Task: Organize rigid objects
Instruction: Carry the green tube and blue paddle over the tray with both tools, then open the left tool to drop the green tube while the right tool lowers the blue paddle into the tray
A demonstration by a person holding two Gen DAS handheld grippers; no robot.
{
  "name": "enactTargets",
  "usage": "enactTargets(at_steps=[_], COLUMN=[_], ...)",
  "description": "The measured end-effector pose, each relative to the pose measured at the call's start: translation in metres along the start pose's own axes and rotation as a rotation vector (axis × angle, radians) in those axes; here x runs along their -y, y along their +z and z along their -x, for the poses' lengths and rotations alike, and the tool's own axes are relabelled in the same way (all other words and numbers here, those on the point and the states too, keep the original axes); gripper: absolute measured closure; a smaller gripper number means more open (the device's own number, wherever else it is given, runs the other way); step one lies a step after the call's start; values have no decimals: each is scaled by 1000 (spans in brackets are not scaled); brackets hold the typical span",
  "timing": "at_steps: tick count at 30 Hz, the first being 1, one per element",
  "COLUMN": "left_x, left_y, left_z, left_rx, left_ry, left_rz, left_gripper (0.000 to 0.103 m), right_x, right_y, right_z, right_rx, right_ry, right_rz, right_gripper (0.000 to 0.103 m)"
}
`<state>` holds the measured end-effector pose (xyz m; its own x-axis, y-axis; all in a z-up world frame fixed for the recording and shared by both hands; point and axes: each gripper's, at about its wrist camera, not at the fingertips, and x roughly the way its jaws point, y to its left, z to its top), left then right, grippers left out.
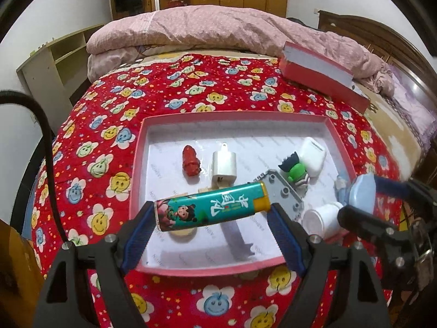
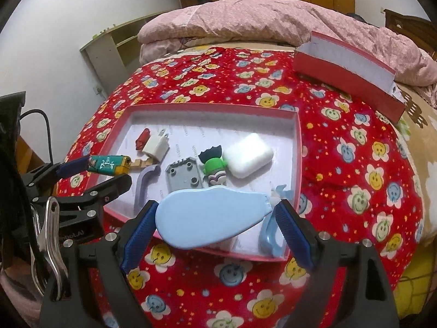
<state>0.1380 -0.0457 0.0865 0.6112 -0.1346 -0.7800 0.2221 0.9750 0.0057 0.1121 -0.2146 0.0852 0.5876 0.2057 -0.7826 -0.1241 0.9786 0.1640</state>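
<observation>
My left gripper [image 1: 211, 210] is shut on a teal lighter [image 1: 213, 209] with a cartoon print, gripped end to end and held crosswise above the near part of the pink-rimmed white tray [image 1: 235, 117]. My right gripper [image 2: 217, 210] is shut on a flat pale-blue teardrop-shaped piece [image 2: 210, 216], held over the tray's [image 2: 207, 108] near edge. In the tray lie a red toy piece [image 1: 191, 161], a white charger [image 1: 224, 166], a white earbud case [image 2: 248, 154], a green figure [image 2: 214, 168], a grey plate [image 2: 183, 176] and a purple hook [image 2: 144, 183].
The tray rests on a red flowered blanket [image 1: 218, 93] covering a bed. A red box [image 2: 347, 73] lies at the back right against a bunched pink quilt [image 2: 259, 19]. A small white jar [image 1: 322, 218] and a pale-blue whale-shaped piece [image 2: 270, 235] sit in the tray's near right corner.
</observation>
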Motion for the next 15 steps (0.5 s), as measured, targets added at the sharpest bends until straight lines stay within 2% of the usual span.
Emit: enactTargets(at_steps=[15], left_x=[5], left_y=[10], left_z=[-21], left_rx=[-8], left_ry=[2], left_rz=[12], left_gripper=[18], right_x=[6], right_y=[10], right_z=[-29], right_rx=[-28], right_ry=[-23], right_rz=[-6], right_gripper=[16])
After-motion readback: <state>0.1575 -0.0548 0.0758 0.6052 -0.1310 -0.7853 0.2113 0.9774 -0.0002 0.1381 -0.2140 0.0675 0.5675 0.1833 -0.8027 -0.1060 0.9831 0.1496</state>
